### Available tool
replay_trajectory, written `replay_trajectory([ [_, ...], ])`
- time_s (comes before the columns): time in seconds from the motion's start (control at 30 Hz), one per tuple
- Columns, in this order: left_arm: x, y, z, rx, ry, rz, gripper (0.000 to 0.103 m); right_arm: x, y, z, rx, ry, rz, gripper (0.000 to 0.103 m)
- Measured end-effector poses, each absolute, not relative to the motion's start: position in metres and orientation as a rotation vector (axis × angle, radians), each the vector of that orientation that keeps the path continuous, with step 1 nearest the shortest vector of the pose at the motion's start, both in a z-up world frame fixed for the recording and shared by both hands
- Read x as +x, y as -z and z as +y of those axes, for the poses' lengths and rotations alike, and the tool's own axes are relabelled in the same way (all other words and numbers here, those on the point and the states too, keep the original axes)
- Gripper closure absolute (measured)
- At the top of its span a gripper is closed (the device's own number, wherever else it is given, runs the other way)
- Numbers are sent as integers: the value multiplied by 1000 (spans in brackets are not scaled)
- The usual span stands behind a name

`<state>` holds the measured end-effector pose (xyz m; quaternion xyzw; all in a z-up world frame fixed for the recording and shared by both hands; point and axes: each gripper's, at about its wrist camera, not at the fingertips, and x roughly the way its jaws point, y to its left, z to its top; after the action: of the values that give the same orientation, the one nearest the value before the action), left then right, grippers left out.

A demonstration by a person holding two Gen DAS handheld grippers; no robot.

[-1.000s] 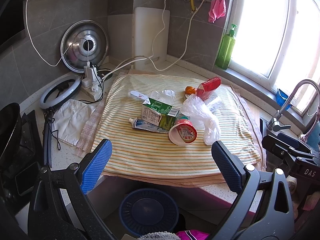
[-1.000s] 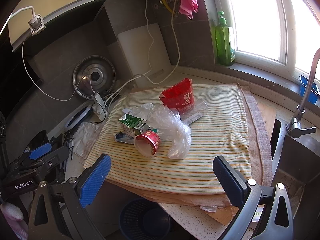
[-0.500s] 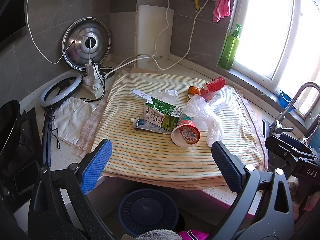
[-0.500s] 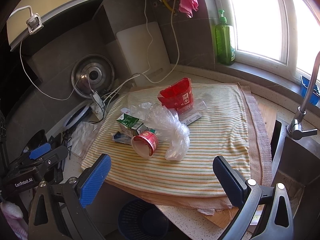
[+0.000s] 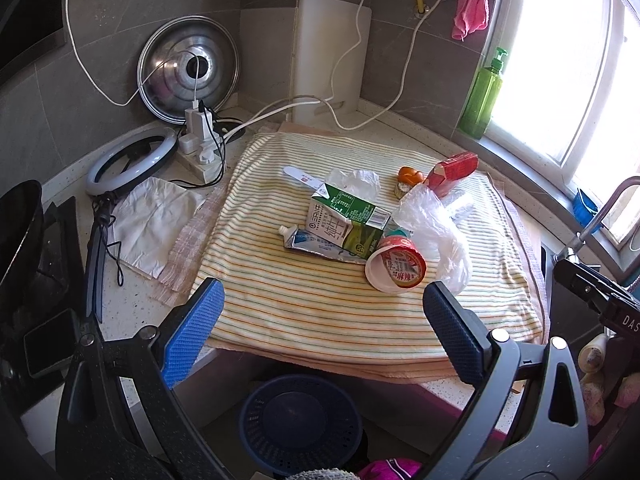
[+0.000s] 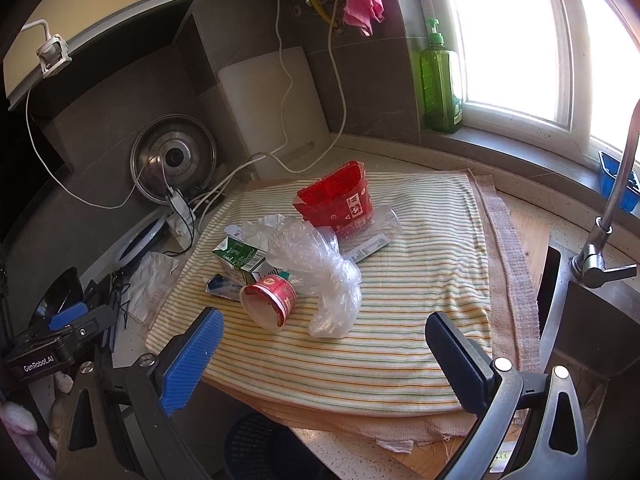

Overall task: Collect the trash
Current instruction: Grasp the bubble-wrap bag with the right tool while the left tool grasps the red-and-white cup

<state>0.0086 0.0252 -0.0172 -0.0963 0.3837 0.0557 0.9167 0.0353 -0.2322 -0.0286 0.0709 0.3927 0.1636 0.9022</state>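
**K:** On the counter, biggest first: striped yellow-and-white towel [image 5: 320,300] covers most of the worktop and overhangs the front edge. All the trash sits on it, clumped mid-towel toward the back.

**R:** Bin?

**K:** Dark blue perforated plastic basket [image 5: 300,420] on the floor, directly below the front edge. Likely put there so items drop straight off the counter.

**R:** Items?

**K:** Crumpled clear plastic bag [image 6: 316,280], thin, floppy. Red cardboard carton [image 6: 336,200], top torn open, standing at the back of the pile. Green-and-white milk carton [image 5: 344,220], dented, lying on its side. Red-and-white round paper cup [image 5: 396,268], on its side, mouth facing the front edge, touching the bag. Flattened silver toothpaste tube [image 5: 312,240], partly under the milk carton.

**R:** Claws?

**K:** Left gripper [image 5: 320,332] and right gripper [image 6: 324,354] both spread wide, empty, hovering off the front edge. Nothing picked yet.

**R:** First grab?

**K:** My guess is the cup: rigid, nearest, exposed.
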Motion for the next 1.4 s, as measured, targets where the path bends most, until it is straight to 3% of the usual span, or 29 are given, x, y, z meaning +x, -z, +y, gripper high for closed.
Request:
replay_trajectory([
  [0.1,14,25,31,-222,-107,813,6,50,35,-232,131,-362,850,2],
  [0.27,25,42,32,-257,-59,865,22,76,55,-231,126,-409,920,7],
  [0.67,74,89,12,-299,74,980,53,128,109,-226,163,-456,1094,29],
  [0.8,93,99,7,-296,101,1009,57,141,121,-226,191,-466,1135,34],
  [1.1,129,119,-5,-257,143,1054,63,163,134,-229,254,-464,1173,36],
  [1.4,156,137,-2,-269,139,1081,78,178,149,-224,266,-470,1202,39],
])
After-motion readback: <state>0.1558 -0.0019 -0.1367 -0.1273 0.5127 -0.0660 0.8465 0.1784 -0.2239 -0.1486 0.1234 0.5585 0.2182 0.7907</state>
